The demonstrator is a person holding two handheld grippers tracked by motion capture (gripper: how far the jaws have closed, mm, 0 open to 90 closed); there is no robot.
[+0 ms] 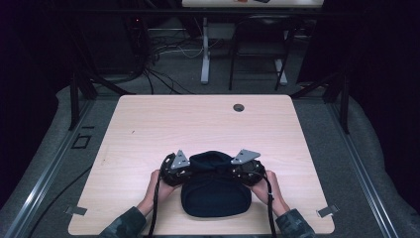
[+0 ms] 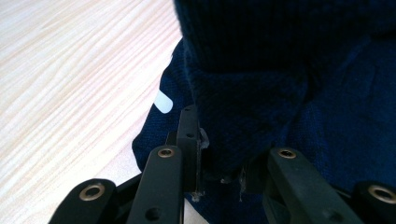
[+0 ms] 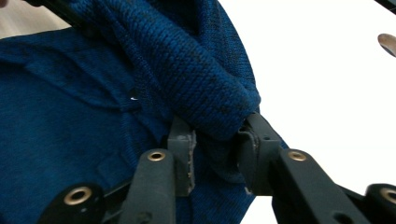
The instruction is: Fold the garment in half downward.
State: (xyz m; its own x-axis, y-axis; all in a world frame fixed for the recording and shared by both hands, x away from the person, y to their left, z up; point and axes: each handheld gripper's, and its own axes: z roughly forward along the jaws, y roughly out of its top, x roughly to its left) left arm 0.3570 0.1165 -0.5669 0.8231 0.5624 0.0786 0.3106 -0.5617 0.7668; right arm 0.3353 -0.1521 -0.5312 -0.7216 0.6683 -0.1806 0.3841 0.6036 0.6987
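Your left tongs and right tongs each pinch a fold of the dark blue knit garment: left at its 10 o'clock corner, right at 2 o'clock. The garment lies bunched on the table at 6 o'clock, near the front edge, between your hands. White tag beside left tongs.

Dim surroundings, overexposed right-gripper-view background

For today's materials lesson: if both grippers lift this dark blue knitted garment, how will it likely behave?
The knitted garment would probably flop and sag, since it bunches where the left gripper and right gripper pinch it. Its coarse knit looks unlikely to slip. Soft folds suggest it won't roll.
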